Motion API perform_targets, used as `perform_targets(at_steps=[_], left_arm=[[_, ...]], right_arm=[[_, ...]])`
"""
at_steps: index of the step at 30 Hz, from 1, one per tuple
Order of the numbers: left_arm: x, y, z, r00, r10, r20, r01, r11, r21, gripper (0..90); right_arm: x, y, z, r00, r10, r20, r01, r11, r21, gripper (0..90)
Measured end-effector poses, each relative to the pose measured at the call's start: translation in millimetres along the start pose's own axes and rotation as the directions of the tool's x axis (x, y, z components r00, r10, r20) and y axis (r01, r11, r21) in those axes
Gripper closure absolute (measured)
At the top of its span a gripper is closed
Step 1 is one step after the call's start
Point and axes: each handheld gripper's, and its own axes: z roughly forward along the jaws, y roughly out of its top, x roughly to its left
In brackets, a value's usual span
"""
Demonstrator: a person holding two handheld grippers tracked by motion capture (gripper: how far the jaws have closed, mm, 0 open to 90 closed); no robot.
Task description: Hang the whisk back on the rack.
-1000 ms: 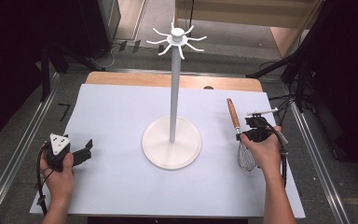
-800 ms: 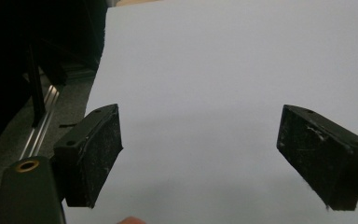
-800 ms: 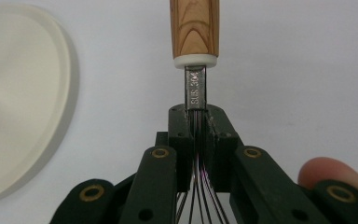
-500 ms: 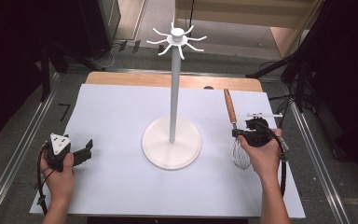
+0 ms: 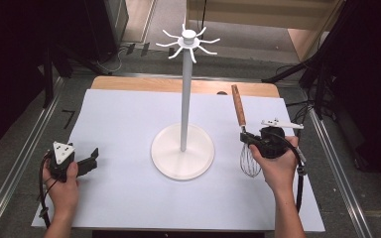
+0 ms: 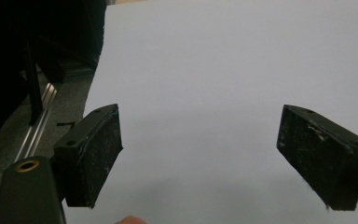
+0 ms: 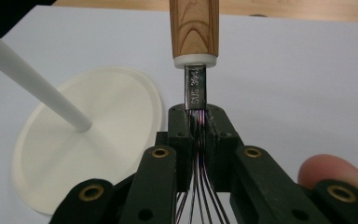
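A whisk [image 5: 239,110] with a wooden handle [image 7: 194,28] and wire loops [image 5: 250,161] is held at the right of the white sheet. My right gripper [image 5: 248,139] is shut on the whisk's wires just below its metal neck [image 7: 196,89]. A white stand [image 5: 185,94] with a round base [image 5: 182,151] and hooks [image 5: 189,40] at its top rises from the middle of the table. My left gripper [image 5: 90,160] rests at the left, open, and its black pads [image 6: 94,151] have only the bare sheet between them.
A white sheet [image 5: 129,119] covers the wooden table [image 5: 144,84]. Metal rails [image 5: 20,163] run along both sides. Dark stands and cables [image 5: 322,69] are beyond the right edge, with floor behind the table.
My right gripper has carried the whisk to the left, toward the stand's base, and the handle now points more upright away from me. The left gripper has stayed put.
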Motion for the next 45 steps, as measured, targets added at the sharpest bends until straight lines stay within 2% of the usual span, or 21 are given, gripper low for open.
perform_targets(at_steps=[7,15,18,21,22,23,24,28,30,32,39,43,44,45], left_arm=[[-0.2,0.2,0.5,1.0,-0.001,-0.002,0.001,1.0,0.004,14.8],[-0.3,0.4,0.5,1.0,-0.001,-0.002,0.001,1.0,0.008,14.7],[-0.3,0.1,0.3,1.0,0.0,-0.001,0.0,1.0,0.002,14.8],[-0.3,0.0,-0.1,1.0,0.0,0.0,0.0,1.0,0.0,14.8],[-0.1,-0.1,-0.3,1.0,0.001,0.001,-0.001,1.0,-0.001,14.9],[-0.1,-0.1,-0.5,1.0,0.002,0.001,-0.002,1.0,-0.003,14.9],[-0.1,-0.2,-0.6,1.0,0.0,0.0,0.0,1.0,-0.006,15.0],[-0.1,0.0,-0.2,1.0,0.0,0.001,0.0,1.0,0.0,14.9],[-0.6,0.1,-0.1,1.0,0.002,0.0,-0.002,1.0,0.002,14.9],[-0.8,-0.1,-0.1,1.0,0.002,-0.001,-0.002,1.0,-0.003,15.0],[-0.1,0.0,-0.5,1.0,0.002,0.002,-0.002,1.0,-0.001,15.0],[-0.3,0.1,-0.1,1.0,0.002,0.002,-0.002,1.0,0.002,15.0],[-0.3,0.2,0.0,1.0,0.002,0.001,-0.002,1.0,0.004,14.9],[-0.3,0.1,0.1,1.0,0.001,0.001,-0.001,1.0,0.004,14.9]], right_arm=[[15.1,1.5,-5.1,0.9985,-0.042,-0.036,0.04,0.997,-0.06,83.5],[24.1,2.4,-10.2,0.9961,-0.057,-0.068,0.049,0.992,-0.114,83.5],[29.2,4.9,-17.4,0.9947,-0.066,-0.079,0.053,0.986,-0.159,83.5],[31.6,6.7,-21.0,0.9935,-0.067,-0.092,0.05,0.983,-0.175,83.5],[34.1,8.4,-24.6,0.9921,-0.069,-0.105,0.047,0.979,-0.201,83.5],[34.1,8.4,-24.6,0.9921,-0.069,-0.105,0.047,0.979,-0.201,83.5],[36.5,10.2,-28.3,0.9903,-0.08,-0.114,0.053,0.973,-0.225,83.5],[40.5,12.0,-34.2,0.9883,-0.095,-0.12,0.062,0.965,-0.253,83.5],[43.0,13.3,-39.5,0.9862,-0.107,-0.127,0.067,0.957,-0.283,83.5],[43.8,13.6,-41.0,0.9859,-0.109,-0.127,0.069,0.955,-0.289,83.5],[49.4,14.7,-47.2,0.9818,-0.134,-0.134,0.08,0.934,-0.348,83.5],[51.0,14.1,-49.2,0.98,-0.14,-0.141,0.08,0.928,-0.363,83.5],[52.1,14.2,-50.2,0.9779,-0.15,-0.145,0.085,0.921,-0.379,83.5],[52.1,14.2,-50.2,0.9779,-0.15,-0.145,0.085,0.921,-0.379,83.5]])
